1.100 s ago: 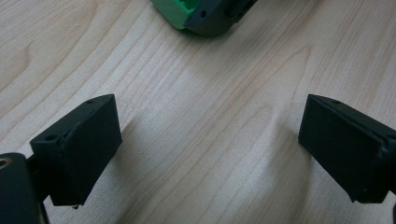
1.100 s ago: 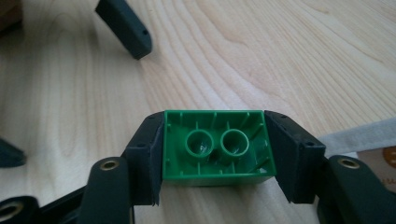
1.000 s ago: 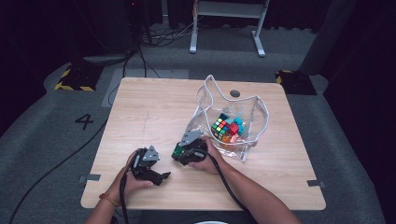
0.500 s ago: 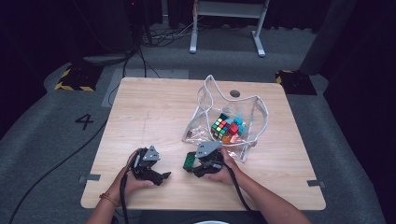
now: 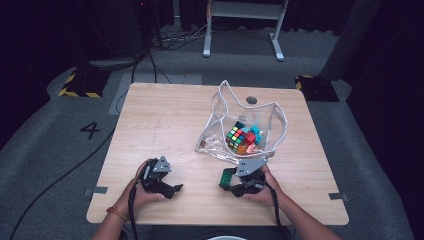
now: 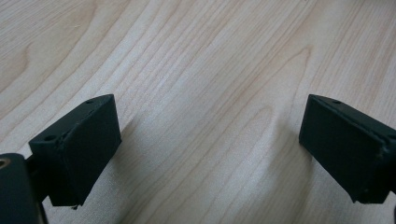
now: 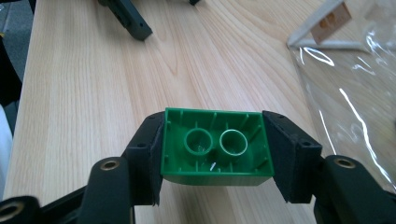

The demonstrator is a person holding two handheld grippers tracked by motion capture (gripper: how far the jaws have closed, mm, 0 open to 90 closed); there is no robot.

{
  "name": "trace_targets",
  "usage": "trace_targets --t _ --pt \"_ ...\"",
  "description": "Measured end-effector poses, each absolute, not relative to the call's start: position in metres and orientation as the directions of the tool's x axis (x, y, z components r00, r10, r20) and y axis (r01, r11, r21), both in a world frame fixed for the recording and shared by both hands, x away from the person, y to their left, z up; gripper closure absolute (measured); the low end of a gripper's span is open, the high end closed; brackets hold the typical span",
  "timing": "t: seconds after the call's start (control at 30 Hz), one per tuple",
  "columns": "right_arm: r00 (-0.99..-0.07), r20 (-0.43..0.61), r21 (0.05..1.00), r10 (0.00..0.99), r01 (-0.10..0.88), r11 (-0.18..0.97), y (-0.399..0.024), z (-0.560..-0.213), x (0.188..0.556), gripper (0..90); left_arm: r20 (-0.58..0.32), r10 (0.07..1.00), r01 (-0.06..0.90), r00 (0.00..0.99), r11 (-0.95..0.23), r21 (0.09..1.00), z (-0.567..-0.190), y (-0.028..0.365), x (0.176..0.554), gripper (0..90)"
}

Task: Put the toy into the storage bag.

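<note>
Right gripper, lower centre of the high view: jaws clamped on a green building brick, hollow underside facing its camera. Left gripper, lower left: jaws wide apart over bare wooden table, holding nothing. Clear plastic bag at centre right contains a puzzle cube.

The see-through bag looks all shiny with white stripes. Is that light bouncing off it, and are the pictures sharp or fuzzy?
Yes: in the right gripper view, white glare streaks cross the clear plastic bag, while the green brick looks sharp. In the left gripper view, the jaws cast soft shadows on the table. In the high view, the table is brightly lit and the room around it dark.
</note>
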State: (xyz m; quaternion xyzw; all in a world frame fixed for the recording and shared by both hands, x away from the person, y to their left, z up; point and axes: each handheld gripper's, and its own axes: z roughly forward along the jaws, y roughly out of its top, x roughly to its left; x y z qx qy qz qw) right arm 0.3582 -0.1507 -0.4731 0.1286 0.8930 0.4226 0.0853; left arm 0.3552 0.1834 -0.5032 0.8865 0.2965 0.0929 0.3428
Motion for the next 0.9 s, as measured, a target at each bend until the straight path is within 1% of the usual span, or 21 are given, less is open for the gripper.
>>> trace_targets --t 0.23,0.27,0.33,0.37,0.5,0.63,0.77,0.8,0.9 --pt "-0.941 -0.053 0.763 0.335 0.178 0.621 -0.183 -0.474 0.350 43.5 -0.034 0.590 0.460 0.807 -0.591 0.663 -0.503 0.184 0.355 5.5" --pt "-0.941 -0.063 0.762 0.331 0.169 0.625 -0.188 -0.475 0.350 43.5 -0.034 0.590 0.460 0.807 -0.591 0.663 -0.503 0.184 0.355 5.5" --pt "-0.939 -0.064 0.749 0.339 0.179 0.638 -0.202 -0.476 0.349 43.5 -0.037 0.589 0.461 0.807 -0.590 0.663 -0.503 0.183 0.355 5.6" --pt "-0.933 -0.036 0.752 0.357 0.210 0.625 -0.205 -0.476 0.347 43.5 -0.034 0.590 0.460 0.807 -0.591 0.663 -0.503 0.184 0.355 5.6" --pt "-0.924 -0.042 0.753 0.379 0.220 0.620 -0.227 -0.478 0.347 43.6 -0.034 0.590 0.460 0.807 -0.591 0.663 -0.503 0.184 0.355 5.6" --pt "-0.905 -0.045 0.755 0.424 0.247 0.607 -0.247 -0.478 0.349 43.5 -0.036 0.590 0.461 0.807 -0.590 0.663 -0.503 0.183 0.355 5.6" --pt "-0.876 -0.028 0.769 0.481 0.289 0.570 -0.270 -0.476 0.351 43.5 -0.036 0.588 0.460 0.808 -0.591 0.663 -0.503 0.184 0.355 5.6" --pt "-0.873 -0.036 0.775 0.487 0.283 0.565 -0.274 -0.476 0.352 43.5 -0.036 0.587 0.459 0.809 -0.592 0.663 -0.503 0.184 0.355 5.6" --pt "-0.848 -0.031 0.780 0.530 0.311 0.544 -0.286 -0.474 0.354 43.5 -0.036 0.586 0.458 0.809 -0.592 0.663 -0.503 0.184 0.356 5.6"
